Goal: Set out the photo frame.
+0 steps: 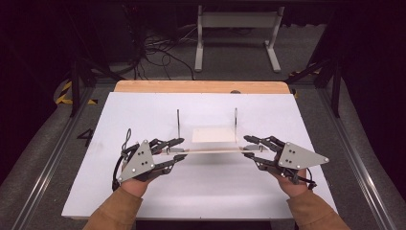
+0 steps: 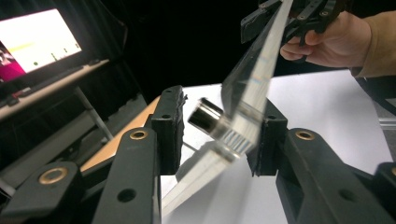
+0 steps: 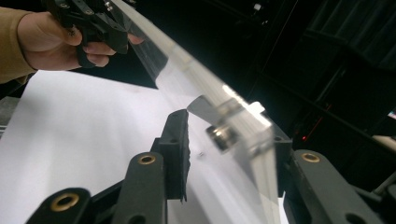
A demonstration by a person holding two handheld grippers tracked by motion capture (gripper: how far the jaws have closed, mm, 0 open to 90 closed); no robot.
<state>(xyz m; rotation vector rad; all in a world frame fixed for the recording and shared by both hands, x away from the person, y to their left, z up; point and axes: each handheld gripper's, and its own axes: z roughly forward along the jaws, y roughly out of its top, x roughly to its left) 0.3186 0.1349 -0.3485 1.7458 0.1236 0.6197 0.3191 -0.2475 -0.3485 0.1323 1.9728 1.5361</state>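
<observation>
A long clear plate [image 1: 210, 151] [image 2: 257, 60] [image 3: 187, 65] spans between my two grippers, edge-on in the high view. A short metal stud [image 2: 205, 116] [image 3: 219, 135] sticks out of it near each end. My left gripper [image 1: 181, 149] [image 2: 219, 112] straddles the plate's left end; its jaws stand wide apart and the plate lies against one jaw only. My right gripper [image 1: 245, 146] [image 3: 229, 130] straddles the right end the same way. Two thin upright metal posts [image 1: 178, 122] [image 1: 235, 120] stand just behind the plate, with a pale rectangular sheet [image 1: 213, 134] between them.
A white board [image 1: 143, 110] covers the table, with a wooden strip [image 1: 201, 86] at its far edge. On the floor beyond are a white frame [image 1: 237, 28] and loose cables [image 1: 158, 48]. A lit monitor [image 2: 32, 42] stands to one side.
</observation>
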